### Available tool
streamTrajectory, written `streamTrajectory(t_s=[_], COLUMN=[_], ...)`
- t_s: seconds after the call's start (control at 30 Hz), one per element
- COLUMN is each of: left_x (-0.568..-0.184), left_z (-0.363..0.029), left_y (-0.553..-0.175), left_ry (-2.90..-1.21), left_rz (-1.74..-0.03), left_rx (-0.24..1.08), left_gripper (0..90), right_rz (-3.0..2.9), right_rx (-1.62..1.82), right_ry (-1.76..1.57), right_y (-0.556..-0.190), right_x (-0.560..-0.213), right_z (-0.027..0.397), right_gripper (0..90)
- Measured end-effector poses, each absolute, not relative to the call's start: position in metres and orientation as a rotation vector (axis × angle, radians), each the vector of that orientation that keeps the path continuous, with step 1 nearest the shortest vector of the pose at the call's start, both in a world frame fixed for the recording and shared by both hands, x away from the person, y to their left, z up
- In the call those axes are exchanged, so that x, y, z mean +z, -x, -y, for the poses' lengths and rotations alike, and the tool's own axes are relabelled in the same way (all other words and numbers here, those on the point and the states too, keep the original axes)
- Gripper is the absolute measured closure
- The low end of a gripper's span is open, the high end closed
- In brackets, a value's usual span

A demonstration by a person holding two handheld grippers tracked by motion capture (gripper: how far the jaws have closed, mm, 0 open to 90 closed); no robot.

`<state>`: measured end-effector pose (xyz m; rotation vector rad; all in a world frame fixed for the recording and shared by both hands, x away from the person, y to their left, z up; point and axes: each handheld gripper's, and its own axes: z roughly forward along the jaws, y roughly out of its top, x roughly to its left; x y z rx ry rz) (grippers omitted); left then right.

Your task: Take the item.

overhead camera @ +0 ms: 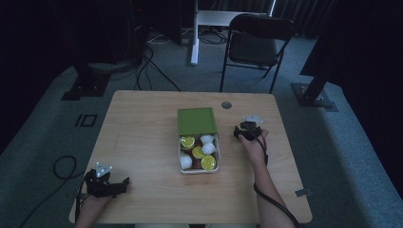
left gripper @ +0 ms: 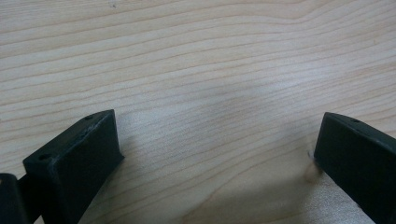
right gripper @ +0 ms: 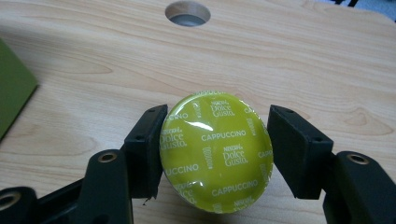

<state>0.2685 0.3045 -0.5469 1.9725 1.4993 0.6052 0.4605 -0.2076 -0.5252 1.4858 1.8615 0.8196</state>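
My right gripper (overhead camera: pixel 246 129) is right of the box, and in the right gripper view its jaws (right gripper: pixel 215 135) press both sides of a lime-green foil-topped coffee capsule (right gripper: pixel 217 161) printed "Cappuccino", just over the wooden table (overhead camera: pixel 142 133). A white box (overhead camera: pixel 181 164) at the table's middle holds several capsules, some green-topped (overhead camera: pixel 208 162), some white (overhead camera: pixel 207 139). Its green lid (overhead camera: pixel 196 120) lies against the far end of the box. My left gripper (overhead camera: pixel 121 184) rests near the table's front left corner, jaws wide open (left gripper: pixel 217 140) over bare wood.
A round cable hole (overhead camera: pixel 226 105) sits in the table behind the lid, also ahead of the capsule (right gripper: pixel 187 13). The lid's corner (right gripper: pixel 11 88) shows to the left. A black folding chair (overhead camera: pixel 256 42) stands beyond the far edge. Cables lie on the floor (overhead camera: pixel 64 166).
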Motion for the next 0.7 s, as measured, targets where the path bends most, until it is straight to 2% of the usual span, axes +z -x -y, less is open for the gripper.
streamTrajectory(t_s=[0.57, 0.7], left_x=[-0.5469, -0.5469], left_z=[-0.3045, -0.3045], left_y=[-0.2685, -0.2685], left_ry=[-1.972, -1.972], left_rz=[-1.499, -1.499], left_rx=[0.605, 0.605], left_gripper=[0.4, 0.4], right_rz=[-1.873, -1.900], right_rx=[0.778, 0.819], right_ry=[-1.499, -1.479], right_y=[-0.4654, -0.4642], right_x=[-0.5331, -0.5296], right_z=[0.2071, 0.2073], right_gripper=[38.9, 30.4])
